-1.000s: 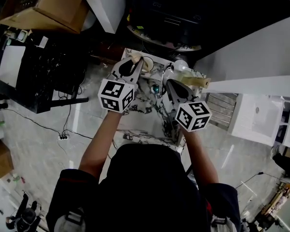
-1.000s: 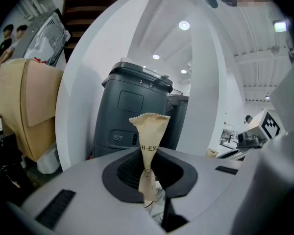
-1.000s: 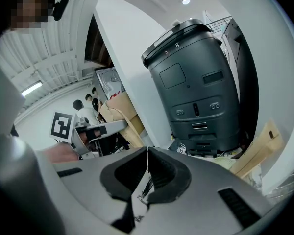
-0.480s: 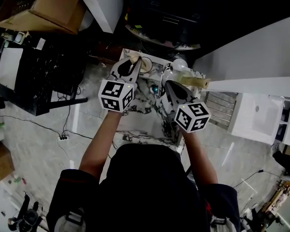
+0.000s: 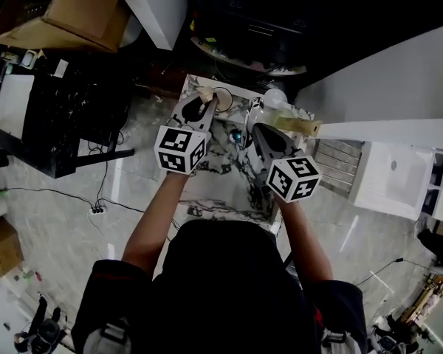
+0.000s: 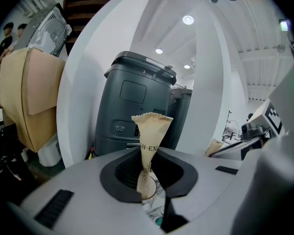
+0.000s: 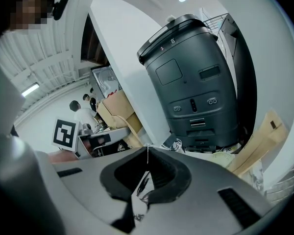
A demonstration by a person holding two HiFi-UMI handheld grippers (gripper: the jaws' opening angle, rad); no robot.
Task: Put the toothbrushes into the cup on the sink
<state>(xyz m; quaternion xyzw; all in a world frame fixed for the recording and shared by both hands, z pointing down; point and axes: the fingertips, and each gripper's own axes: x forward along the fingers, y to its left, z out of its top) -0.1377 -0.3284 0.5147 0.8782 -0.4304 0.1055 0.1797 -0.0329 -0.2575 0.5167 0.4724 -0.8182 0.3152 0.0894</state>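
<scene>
Head view: toothbrush [image 5: 205, 93] shows as a small tan paper patch poking past the tip of the left gripper [image 5: 204, 103], whose tongs pinch it. Seen nearly end-on from up here, so its long axis runs abt vertical. Only the top end shows; the rest is hidden by the gripper. It's over the back left of the marble sink [image 5: 220, 190], just left of the cup [image 5: 224, 99], which shows as a round rim from above. Can't tell if the lower end is inside the cup. Right gripper [image 5: 257, 128] hangs over the sink's right side, nr a teal drain [image 5: 238, 135], apart from the toothbrush.

Left gripper view: toothbrush [image 6: 150, 131] is in a tan paper sleeve w/ a crimped zigzag top edge. Sleeve is flared wide at the top and narrows twd the bottom, w/ dark printed letters partway down and brownish specks lower. It stands upright betw. the tongs of the left gripper [image 6: 149, 163], wide end up, narrow end down, slight lean. Tongs press on the sleeve from both sides. Behind it is a dark grey machine [image 6: 134, 99], w/ a cardboard box [image 6: 27, 97] at left.

Right gripper view: tongs of the right gripper [image 7: 148, 153] are pressed together, nothing betw. them. A bit of marble shows thru the gap below. Dark grey machine [image 7: 196, 77] stands behind, marked 8. People [image 7: 83, 114] in the backgrd at left.
</scene>
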